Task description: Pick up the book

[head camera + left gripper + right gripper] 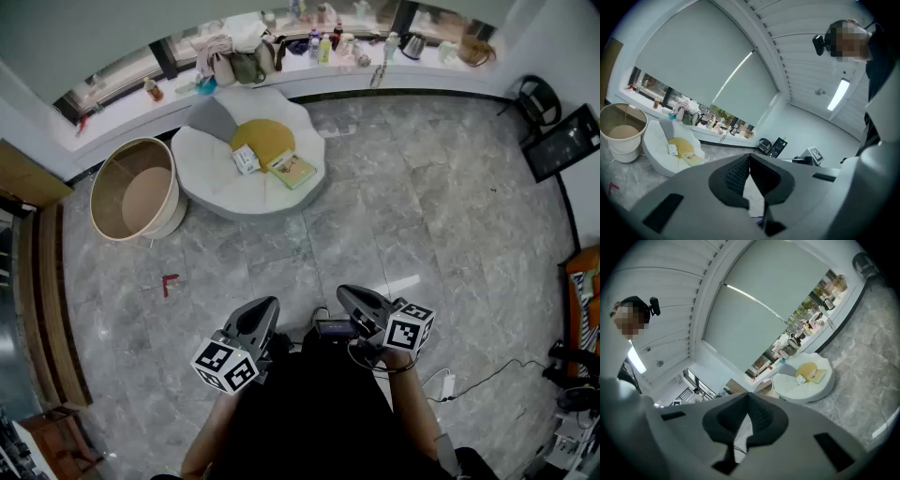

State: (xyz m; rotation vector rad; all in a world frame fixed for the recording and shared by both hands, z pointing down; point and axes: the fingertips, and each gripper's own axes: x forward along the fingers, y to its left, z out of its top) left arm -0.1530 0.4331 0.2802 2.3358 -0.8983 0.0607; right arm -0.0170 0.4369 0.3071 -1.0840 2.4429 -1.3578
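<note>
A greenish book [293, 169] lies on a white petal-shaped floor seat [212, 178], beside a yellow cushion [263, 139] and a smaller white book [246, 159]. The left gripper view shows the same books [692, 159] far off on the seat, and they appear again in the right gripper view [816, 376]. My left gripper [265, 305] and right gripper [345, 292] hang close to my body, well short of the seat. Both point toward it, slightly downward. The jaws of each meet at the tips with nothing between them [750, 157] [748, 397].
A round wood-rimmed tub [136, 190] stands left of the seat. The window ledge [281, 56] behind holds bags and several bottles. A black chair [536, 94] and a dark screen [565, 141] are at the right wall. A cable and power strip [448, 382] lie near my feet.
</note>
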